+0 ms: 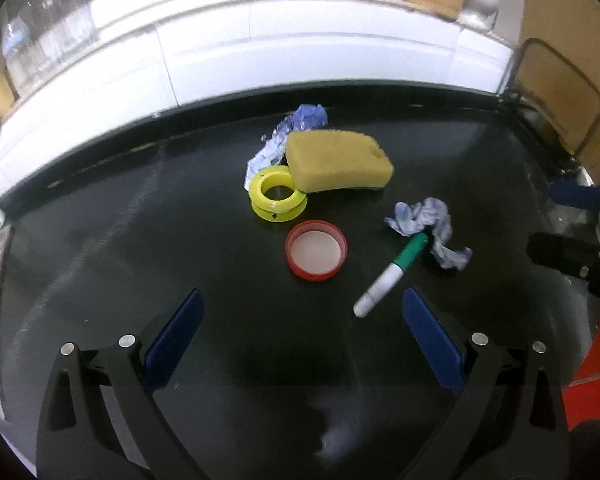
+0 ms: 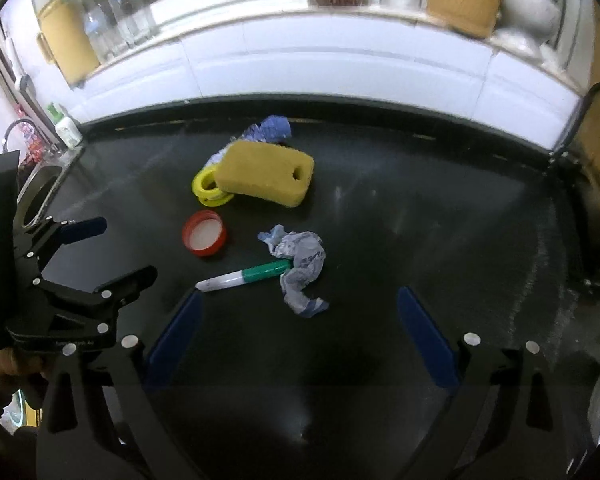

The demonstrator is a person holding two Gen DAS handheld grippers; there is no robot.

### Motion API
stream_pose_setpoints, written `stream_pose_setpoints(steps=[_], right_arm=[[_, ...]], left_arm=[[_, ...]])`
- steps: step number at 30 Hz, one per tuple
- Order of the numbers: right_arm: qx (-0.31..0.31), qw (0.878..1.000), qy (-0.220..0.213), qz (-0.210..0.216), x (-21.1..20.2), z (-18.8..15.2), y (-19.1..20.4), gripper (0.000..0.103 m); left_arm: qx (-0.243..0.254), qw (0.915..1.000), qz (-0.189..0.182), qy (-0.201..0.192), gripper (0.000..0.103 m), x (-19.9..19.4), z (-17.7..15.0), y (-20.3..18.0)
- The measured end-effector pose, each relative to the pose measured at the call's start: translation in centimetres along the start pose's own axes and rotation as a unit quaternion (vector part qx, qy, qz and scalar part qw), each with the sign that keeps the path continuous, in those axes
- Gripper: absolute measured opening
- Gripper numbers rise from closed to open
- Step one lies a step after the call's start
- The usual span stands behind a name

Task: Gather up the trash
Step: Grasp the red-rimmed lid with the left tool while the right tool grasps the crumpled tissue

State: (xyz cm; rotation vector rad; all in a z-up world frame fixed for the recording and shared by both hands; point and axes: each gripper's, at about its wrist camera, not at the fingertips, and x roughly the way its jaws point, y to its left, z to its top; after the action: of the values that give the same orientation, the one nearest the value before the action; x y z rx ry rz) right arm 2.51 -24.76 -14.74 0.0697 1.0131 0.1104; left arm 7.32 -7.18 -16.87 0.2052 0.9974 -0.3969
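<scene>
On the black counter lie a crumpled blue-white paper [image 1: 430, 228] [image 2: 300, 264], a crumpled foil wrapper [image 1: 288, 136] [image 2: 260, 132] behind a yellow sponge [image 1: 338, 162] [image 2: 266, 176], a red lid [image 1: 316, 250] [image 2: 204, 238], a yellow ring [image 1: 276, 194] [image 2: 210, 188] and a green-white marker [image 1: 392, 276] [image 2: 246, 276]. My left gripper [image 1: 302, 300] is open and empty, just short of the lid. My right gripper [image 2: 298, 300] is open and empty, with the paper's near end between its fingertips. Each gripper shows in the other's view: the right one [image 1: 568, 220], the left one [image 2: 116, 248].
A white tiled wall [image 2: 340, 64] backs the counter, with jars and bottles on a ledge above. A sink [image 2: 40, 196] is at the left. A wire rack [image 1: 556, 96] stands at the right edge. An orange object [image 1: 588, 380] sits at the lower right.
</scene>
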Motion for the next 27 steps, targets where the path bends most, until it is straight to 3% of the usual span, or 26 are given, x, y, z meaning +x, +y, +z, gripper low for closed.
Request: stream_pose_setpoints(steps=[6,12,16,17,18,19,20,27], right_arm=[[-0.003,0.999,0.035,0.007,5.6,1.6,-1.2,0.085],[-0.003,0.997,0.077,0.017,10.0,2.5,-2.3,0.07],[-0.003,0.995,0.09,0.033,11.0,2.8,-2.6,0.054],[-0.008,0.995,0.092,0.037,11.2,2.9,-2.4,0.049],[-0.012,0.995,0.094,0.039,11.3,2.9,-2.3,0.036],[-0.017,0.995,0.094,0.039,11.4,3.0,-2.1,0.033],[-0.02,0.995,0.093,0.039,11.4,3.2,-1.9,0.032],[-0.021,0.996,0.073,0.037,10.2,4.2,-1.5,0.029]], left_arm=[[0.013,0.9999,-0.003,0.01,0.096,4.6,1.3,0.0],[0.022,0.9989,-0.022,0.035,0.096,8.2,2.0,0.0],[0.03,0.9987,-0.026,0.033,0.092,9.3,2.1,-0.2],[0.037,0.9986,-0.024,0.029,0.088,9.4,2.1,-0.3],[0.042,0.9985,-0.025,0.024,0.078,9.4,2.2,-0.4],[0.047,0.9984,-0.025,0.021,0.072,9.3,2.4,-0.5],[0.049,0.9983,-0.026,0.02,0.052,9.2,2.6,-0.6],[0.034,0.9987,-0.031,0.022,0.048,8.4,2.8,-0.3]])
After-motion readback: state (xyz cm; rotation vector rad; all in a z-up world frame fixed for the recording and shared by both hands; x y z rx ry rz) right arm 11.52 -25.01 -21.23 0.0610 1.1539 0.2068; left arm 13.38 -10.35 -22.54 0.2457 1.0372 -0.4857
